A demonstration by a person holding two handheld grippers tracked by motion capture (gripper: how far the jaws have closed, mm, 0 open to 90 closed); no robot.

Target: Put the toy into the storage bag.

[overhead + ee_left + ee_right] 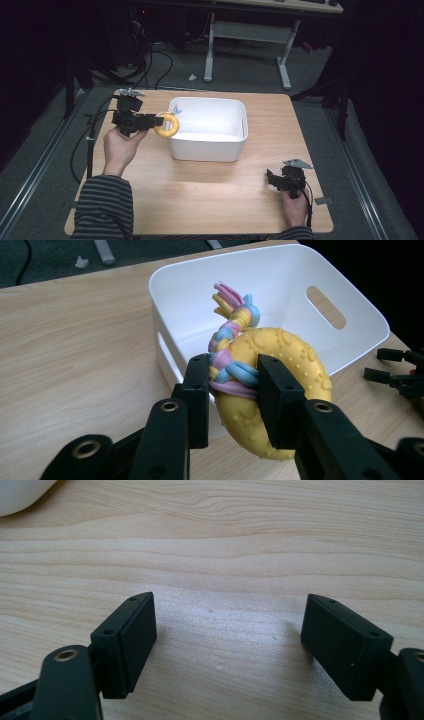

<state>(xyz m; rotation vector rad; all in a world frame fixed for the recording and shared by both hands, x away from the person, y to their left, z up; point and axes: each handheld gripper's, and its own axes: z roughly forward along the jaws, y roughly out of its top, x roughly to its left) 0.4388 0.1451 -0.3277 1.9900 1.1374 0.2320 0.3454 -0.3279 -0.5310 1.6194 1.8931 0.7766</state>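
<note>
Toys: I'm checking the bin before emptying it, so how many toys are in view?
1. The ring toy, yellow with a braided rope, is clamped in the left gripper at the bin's left rim. The bin's visible floor looks bare; its near inner wall is hidden.

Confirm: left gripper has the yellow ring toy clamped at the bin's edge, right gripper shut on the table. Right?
Not quite. The right gripper is open: the right gripper view shows its jaws wide apart over bare table. The rest holds: the left gripper clamps the yellow ring toy at the white bin edge.
</note>
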